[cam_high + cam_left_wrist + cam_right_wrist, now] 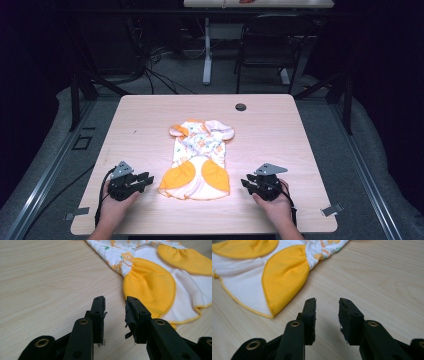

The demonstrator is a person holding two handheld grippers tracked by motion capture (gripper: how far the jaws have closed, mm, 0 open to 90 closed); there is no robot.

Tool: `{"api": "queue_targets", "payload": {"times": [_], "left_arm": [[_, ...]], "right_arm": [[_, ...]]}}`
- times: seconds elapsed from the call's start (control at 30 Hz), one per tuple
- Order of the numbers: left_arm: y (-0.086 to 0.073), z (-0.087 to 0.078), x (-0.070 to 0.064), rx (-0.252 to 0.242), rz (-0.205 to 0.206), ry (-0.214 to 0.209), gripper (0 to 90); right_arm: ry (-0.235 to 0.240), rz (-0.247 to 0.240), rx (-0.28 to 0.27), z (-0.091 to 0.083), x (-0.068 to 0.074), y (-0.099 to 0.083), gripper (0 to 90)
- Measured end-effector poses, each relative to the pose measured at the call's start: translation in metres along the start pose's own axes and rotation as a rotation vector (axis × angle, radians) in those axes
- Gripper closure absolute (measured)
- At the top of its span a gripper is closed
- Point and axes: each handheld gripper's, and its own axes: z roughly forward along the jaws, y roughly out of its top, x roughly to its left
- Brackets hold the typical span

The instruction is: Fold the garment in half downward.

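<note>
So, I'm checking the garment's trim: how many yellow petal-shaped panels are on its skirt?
2. One panel sits on the baby dress's near-left side, toward the left gripper; the other panel on its near-right, toward the right gripper. Any underneath would be hidden.

A dark room with grey floor, a black chair (pixel 270 42) and cables (pixel 150 65) behind the wooden table (pixel 150 115).

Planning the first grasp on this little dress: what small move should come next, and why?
Probably ease both open hand-held grippers inward to the hem corners. The dress lies flat on the table, the left gripper and right gripper sit beside its lower edge, apart from the cloth, holding nothing.
</note>
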Motion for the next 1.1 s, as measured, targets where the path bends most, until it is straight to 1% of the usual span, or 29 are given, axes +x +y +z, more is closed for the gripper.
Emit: {"api": "queue_targets", "payload": {"times": [0.03, 0.13, 0.2, 0.23, 0.27, 0.3, 0.33, 0.37, 0.4, 0.47, 0.53, 0.57, 0.63, 0.67, 0.73, 0.77, 0.83, 0.9, 0.93, 0.97, 1.03, 1.1], "left_arm": [[0.000, 0.001, -0.001, -0.001, -0.001, -0.001, 69.5], [0.002, 0.002, -0.005, 0.007, 0.018, -0.009, 73.6], [0.003, 0.003, -0.007, 0.008, 0.027, -0.012, 75.8], [0.003, 0.003, -0.007, 0.014, 0.038, -0.014, 76.1], [0.003, 0.004, -0.008, 0.016, 0.044, -0.011, 77.1], [0.004, 0.005, -0.009, 0.016, 0.038, -0.010, 77.8], [0.004, 0.004, -0.009, 0.024, 0.049, -0.006, 80.0], [0.005, 0.005, -0.010, 0.017, 0.043, -0.003, 80.4], [0.006, 0.005, -0.011, 0.023, 0.053, 0.001, 82.2], [0.008, 0.007, -0.013, 0.026, 0.055, 0.011, 85.0], [0.010, 0.011, -0.015, 0.035, 0.059, 0.020, 88.1], [0.012, 0.014, -0.016, 0.039, 0.063, 0.025, 89.3], [0.017, 0.019, -0.017, 0.047, 0.068, 0.025, 89.7], [0.019, 0.023, -0.019, 0.047, 0.066, 0.026, 89.8], [0.025, 0.032, -0.022, 0.066, 0.086, 0.028, 89.9], [0.028, 0.037, -0.023, 0.067, 0.091, 0.032, 89.9], [0.033, 0.046, -0.026, 0.078, 0.103, 0.034, 89.9], [0.039, 0.057, -0.029, 0.081, 0.102, 0.027, 89.9], [0.041, 0.062, -0.031, 0.079, 0.105, 0.025, 89.9], [0.042, 0.066, -0.032, 0.087, 0.106, 0.020, 89.9], [0.042, 0.074, -0.035, 0.105, 0.116, 0.015, 89.9], [0.041, 0.078, -0.037, 0.106, 0.118, 0.011, 90.0]], "right_arm": [[0.002, 0.003, -0.004, 0.001, 0.001, 0.000, 68.2], [0.011, -0.020, 0.010, 0.002, 0.004, 0.000, 71.1], [0.019, -0.026, 0.003, 0.002, 0.007, 0.002, 73.1], [0.020, -0.035, 0.006, 0.002, 0.008, 0.003, 73.6], [0.022, -0.047, 0.008, 0.003, 0.009, 0.004, 74.5], [0.016, -0.058, 0.015, 0.004, 0.011, 0.005, 75.3], [0.020, -0.061, 0.018, 0.005, 0.012, 0.005, 76.8], [0.027, -0.055, 0.011, 0.006, 0.013, 0.005, 77.9], [0.030, -0.064, 0.021, 0.006, 0.014, 0.006, 79.8], [0.042, -0.063, 0.024, 0.008, 0.016, 0.008, 84.4], [0.045, -0.074, 0.042, 0.011, 0.018, 0.010, 88.2], [0.043, -0.084, 0.042, 0.014, 0.020, 0.011, 89.1], [0.040, -0.123, 0.074, 0.019, 0.023, 0.018, 89.4], [0.043, -0.127, 0.075, 0.021, 0.024, 0.020, 89.5], [0.044, -0.139, 0.081, 0.028, 0.028, 0.028, 89.6], [0.047, -0.149, 0.083, 0.032, 0.030, 0.032, 89.7], [0.039, -0.164, 0.086, 0.039, 0.033, 0.040, 89.7], [0.043, -0.157, 0.084, 0.048, 0.035, 0.048, 89.7], [0.040, -0.162, 0.087, 0.054, 0.035, 0.052, 89.7], [0.043, -0.156, 0.087, 0.058, 0.035, 0.055, 89.7], [0.047, -0.149, 0.103, 0.066, 0.035, 0.058, 89.6], [0.048, -0.145, 0.120, 0.071, 0.034, 0.059, 89.5]]}}
